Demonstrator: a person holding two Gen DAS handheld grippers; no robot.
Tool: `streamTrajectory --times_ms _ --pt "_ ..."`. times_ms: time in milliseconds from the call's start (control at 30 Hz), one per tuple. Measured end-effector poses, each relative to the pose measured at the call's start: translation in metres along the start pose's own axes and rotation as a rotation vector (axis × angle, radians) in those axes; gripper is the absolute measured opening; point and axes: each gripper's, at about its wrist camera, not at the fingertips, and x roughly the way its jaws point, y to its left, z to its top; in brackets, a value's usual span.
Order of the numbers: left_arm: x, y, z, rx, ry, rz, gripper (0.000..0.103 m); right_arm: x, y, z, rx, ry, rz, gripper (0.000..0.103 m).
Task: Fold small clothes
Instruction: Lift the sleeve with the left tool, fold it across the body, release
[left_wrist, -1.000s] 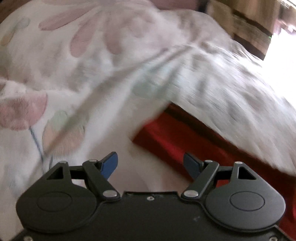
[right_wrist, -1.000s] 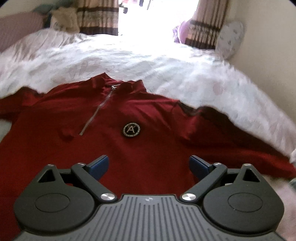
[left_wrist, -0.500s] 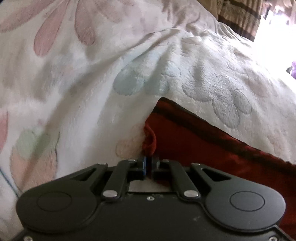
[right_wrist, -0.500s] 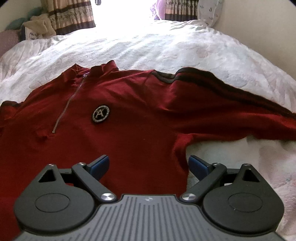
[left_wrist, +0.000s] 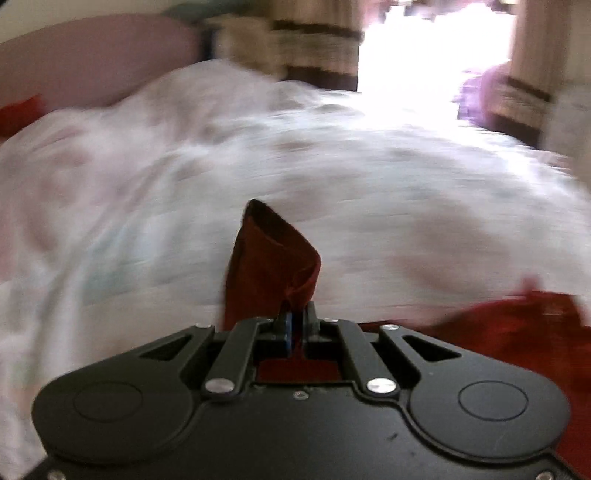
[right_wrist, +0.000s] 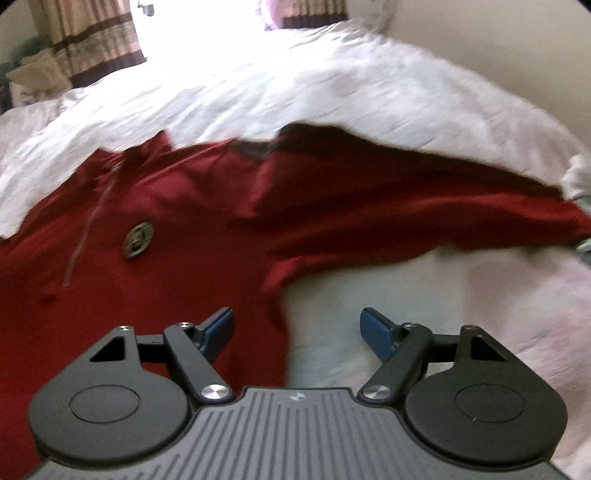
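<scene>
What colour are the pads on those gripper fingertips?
Blue, clearest in the right wrist view on the open right gripper, over the dark red zip-neck shirt.

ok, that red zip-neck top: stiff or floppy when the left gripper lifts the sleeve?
Likely floppy: the sleeve cuff pinched in the left gripper folds and droops around the closed jaws. Probably light, since a fingertip pinch raises it. The red zip-neck top lies rumpled on the floral blanket, so it may drag rather than slide freely.

Red shirt (right_wrist: 184, 192): soft matt cloth, metal zip. Bedspread (right_wrist: 332, 92): fleecy white fabric. Both grippers: matt black plastic, shiny metal rivets; right gripper's (right_wrist: 297, 326) fingers (right_wrist: 375, 326) blue-padded.
</scene>
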Motion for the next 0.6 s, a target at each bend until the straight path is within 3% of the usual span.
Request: streamTrajectory --times_ms 133,267,367,400,433,467,500,600 --pt "-0.021 -0.114 0.001 -0.013 0.004 -0.235 0.003 0.008 -0.016 0.003 0.061 0.029 -0.091 0.092" --pt "-0.046 -0.229 -0.011 0.060 -0.056 -0.469 0.003 0.013 -0.029 0.003 0.105 0.042 -0.059 0.093" --pt "-0.050 -0.280 -0.021 0.031 -0.015 -0.636 0.005 0.016 -0.028 0.002 0.087 0.046 -0.067 0.094" --pt "-0.049 -0.289 -0.023 0.028 0.023 -0.683 0.015 0.016 -0.026 0.000 0.078 0.051 -0.072 0.094" --pt "-0.048 -0.294 -0.027 0.032 0.057 -0.719 0.038 0.016 -0.026 -0.001 0.072 0.055 -0.075 0.094" --pt "-0.048 -0.295 -0.032 0.045 0.073 -0.738 0.048 0.017 -0.025 -0.001 0.067 0.059 -0.079 0.094" --pt "-0.048 -0.291 -0.036 0.064 0.067 -0.738 0.049 0.016 -0.025 -0.002 0.063 0.062 -0.082 0.094" --pt "-0.042 -0.260 -0.050 0.146 0.074 -0.616 0.048 0.014 -0.023 -0.003 0.056 0.064 -0.086 0.094"
